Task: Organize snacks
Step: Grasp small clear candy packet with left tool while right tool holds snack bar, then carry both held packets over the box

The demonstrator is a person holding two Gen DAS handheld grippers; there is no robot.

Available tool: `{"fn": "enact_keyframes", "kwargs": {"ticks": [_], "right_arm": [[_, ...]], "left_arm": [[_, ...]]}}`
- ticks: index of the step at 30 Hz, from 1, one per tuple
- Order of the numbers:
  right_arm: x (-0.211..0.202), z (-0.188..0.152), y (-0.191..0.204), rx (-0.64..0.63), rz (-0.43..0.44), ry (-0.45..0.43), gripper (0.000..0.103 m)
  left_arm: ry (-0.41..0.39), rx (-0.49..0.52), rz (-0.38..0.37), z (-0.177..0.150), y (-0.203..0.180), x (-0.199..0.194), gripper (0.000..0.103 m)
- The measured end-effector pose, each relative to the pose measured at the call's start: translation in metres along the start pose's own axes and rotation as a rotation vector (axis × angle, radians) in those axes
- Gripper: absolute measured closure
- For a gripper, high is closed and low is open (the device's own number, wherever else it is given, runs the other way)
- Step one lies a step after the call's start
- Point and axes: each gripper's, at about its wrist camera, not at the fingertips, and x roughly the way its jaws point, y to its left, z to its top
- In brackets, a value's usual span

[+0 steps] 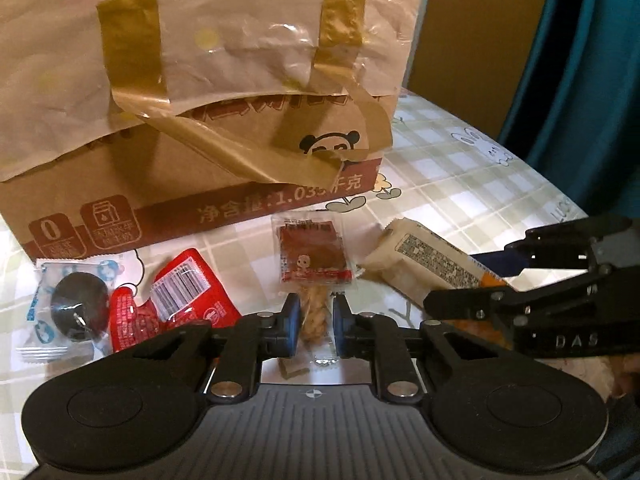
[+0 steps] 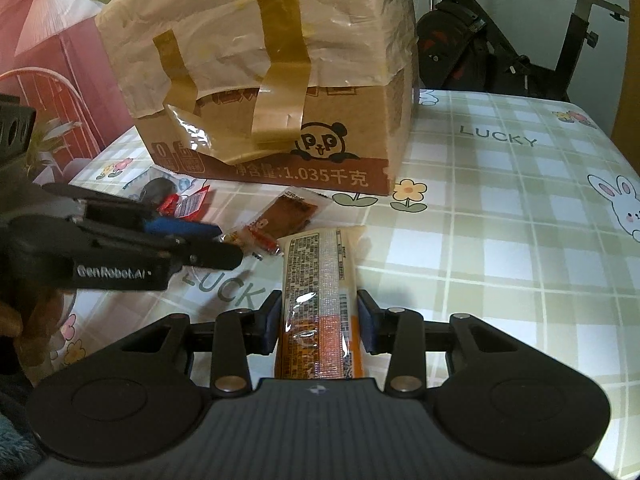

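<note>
In the left wrist view my left gripper is shut on a twisted pastry stick in a clear wrapper, which lies on the table. Past it lies a brown jerky packet, with a red packet and a dark round cookie in a clear wrapper to the left. My right gripper is shut on a long cream and orange packet, its far end resting on the cloth. The same packet shows at the right of the left wrist view.
A taped cardboard box with a panda print stands just behind the snacks. The green checked tablecloth stretches to the right. An exercise bike stands beyond the table's far edge.
</note>
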Motion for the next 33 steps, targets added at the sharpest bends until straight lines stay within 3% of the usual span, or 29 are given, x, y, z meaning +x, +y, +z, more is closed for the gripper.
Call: {"fn": "enact_keyframes", "kwargs": {"ticks": [11, 19, 33], "right_arm": [[-0.001, -0.002, 0.011, -0.017, 0.010, 0.018, 0.062], [0.001, -0.002, 0.020, -0.035, 0.009, 0.027, 0.062], [0.002, -0.001, 0.023, -0.051, -0.015, 0.041, 0.062]], "left_arm": [[0.002, -0.138, -0.019, -0.032, 0.020, -0.029, 0.085], [-0.030, -0.221, 0.032, -0.043, 0.039, -0.041, 0.085], [-0.078, -0.261, 0.048, -0.045, 0.049, -0.060, 0.085]]}}
